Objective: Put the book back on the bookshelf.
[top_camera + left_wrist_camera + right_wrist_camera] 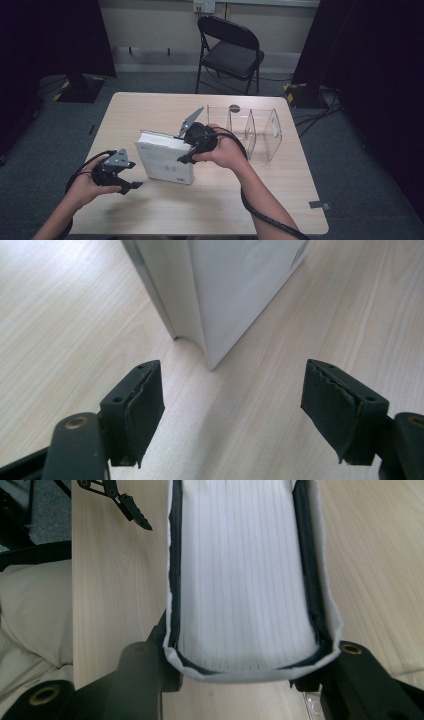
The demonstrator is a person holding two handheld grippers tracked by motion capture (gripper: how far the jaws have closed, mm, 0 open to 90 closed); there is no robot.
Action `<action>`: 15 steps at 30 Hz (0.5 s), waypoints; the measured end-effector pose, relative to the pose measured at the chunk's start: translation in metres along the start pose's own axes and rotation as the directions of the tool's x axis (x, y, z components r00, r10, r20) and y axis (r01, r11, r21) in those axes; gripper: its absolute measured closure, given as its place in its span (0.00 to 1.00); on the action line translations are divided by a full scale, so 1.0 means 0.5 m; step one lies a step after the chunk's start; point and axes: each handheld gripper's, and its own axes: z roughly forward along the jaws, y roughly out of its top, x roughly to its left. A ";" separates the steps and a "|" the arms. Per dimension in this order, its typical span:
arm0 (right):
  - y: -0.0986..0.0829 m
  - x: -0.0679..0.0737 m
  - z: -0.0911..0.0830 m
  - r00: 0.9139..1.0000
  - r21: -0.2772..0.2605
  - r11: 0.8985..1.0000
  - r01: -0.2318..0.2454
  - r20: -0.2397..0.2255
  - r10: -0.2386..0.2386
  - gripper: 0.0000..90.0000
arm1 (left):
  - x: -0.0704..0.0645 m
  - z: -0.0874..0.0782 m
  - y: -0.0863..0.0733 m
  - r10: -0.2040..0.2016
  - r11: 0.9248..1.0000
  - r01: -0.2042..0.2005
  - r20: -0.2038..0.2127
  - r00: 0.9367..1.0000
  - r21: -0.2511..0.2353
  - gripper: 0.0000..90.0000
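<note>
Gripping a white book mid-desk, near a clear divider.
My right gripper clamps the book; my left gripper gapes empty; folding chair beyond.

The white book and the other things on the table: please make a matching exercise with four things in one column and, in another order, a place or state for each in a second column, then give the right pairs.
Things
1. white book
2. left gripper
3. clear plastic organizer
4. folding chair

Places or states
A. open, with nothing between its jaws
B. on the floor beyond the table
C. clamped in the right gripper
D. on the table's far right part, with empty compartments

Pairs: 1-C, 2-A, 3-D, 4-B
</note>
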 end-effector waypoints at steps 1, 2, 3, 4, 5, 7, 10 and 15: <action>-0.004 0.000 -0.004 1.000 0.006 1.000 -0.006 0.003 0.006 0.57 | -0.003 0.006 0.001 0.000 1.000 0.000 -0.006 1.000 -0.001 0.26; -0.008 0.001 -0.006 1.000 0.003 1.000 -0.009 0.010 0.009 0.57 | -0.004 0.007 0.002 -0.008 1.000 0.008 0.004 1.000 -0.001 0.26; -0.010 0.001 -0.008 1.000 0.004 1.000 -0.013 0.010 0.013 0.57 | -0.007 0.012 0.002 -0.015 1.000 0.014 -0.011 1.000 -0.014 0.26; -0.013 0.001 -0.009 1.000 0.000 1.000 -0.017 0.014 0.017 0.57 | -0.009 0.015 0.002 -0.020 1.000 0.020 -0.006 1.000 -0.023 0.26; -0.015 0.002 -0.012 1.000 0.011 1.000 -0.026 0.014 0.026 0.57 | -0.008 0.015 0.003 -0.010 1.000 0.010 -0.003 1.000 -0.012 0.25; -0.018 0.003 -0.016 0.999 0.020 0.999 -0.028 0.017 0.028 0.57 | -0.011 0.021 0.003 -0.032 0.999 0.031 -0.002 1.000 -0.030 0.24; -0.022 0.004 -0.020 0.999 0.021 0.999 -0.026 0.022 0.025 0.57 | -0.012 0.030 0.002 -0.041 0.998 0.041 -0.009 0.999 -0.038 0.23; -0.027 0.005 -0.024 0.999 0.025 0.999 -0.039 0.024 0.039 0.57 | -0.015 0.047 -0.002 -0.042 0.999 0.042 0.002 0.999 -0.033 0.23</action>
